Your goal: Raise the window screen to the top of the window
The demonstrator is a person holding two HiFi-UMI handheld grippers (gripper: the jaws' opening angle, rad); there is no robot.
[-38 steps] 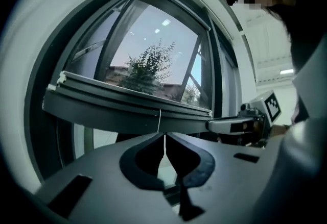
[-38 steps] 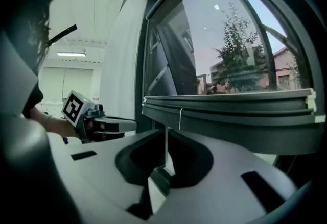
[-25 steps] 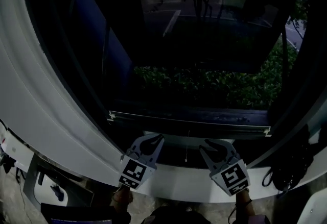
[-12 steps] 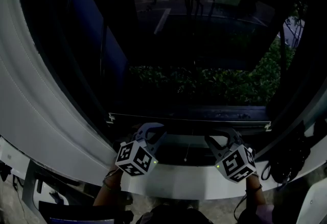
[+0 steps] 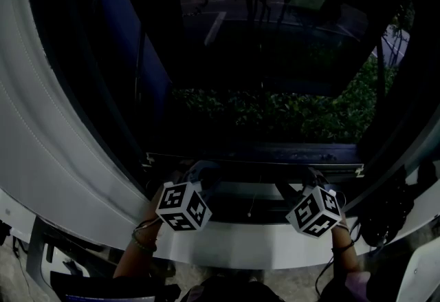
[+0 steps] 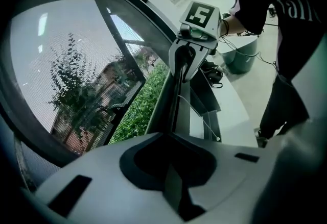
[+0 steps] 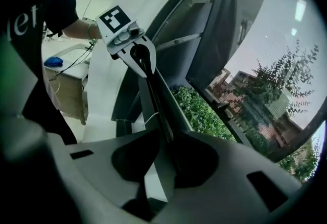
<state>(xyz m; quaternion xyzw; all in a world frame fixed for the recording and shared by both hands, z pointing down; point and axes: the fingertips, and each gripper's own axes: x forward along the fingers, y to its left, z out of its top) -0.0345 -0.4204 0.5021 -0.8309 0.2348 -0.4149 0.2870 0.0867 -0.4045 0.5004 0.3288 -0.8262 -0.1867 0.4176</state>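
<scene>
Head view: dark slim metal bottom rail (image 5: 261, 155) of mesh window screen (image 5: 275, 87) low at white curved sill (image 5: 234, 247), left gripper (image 5: 199, 171) and right gripper (image 5: 311, 181) on it | Left gripper view: pinching rail | Right gripper view: clamped on rail | Risk: jamming in side tracks if lifted unevenly.

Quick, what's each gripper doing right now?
left gripper: fingers closed on the window screen's bottom bar.
right gripper: fingers closed on the same bottom bar.
</scene>
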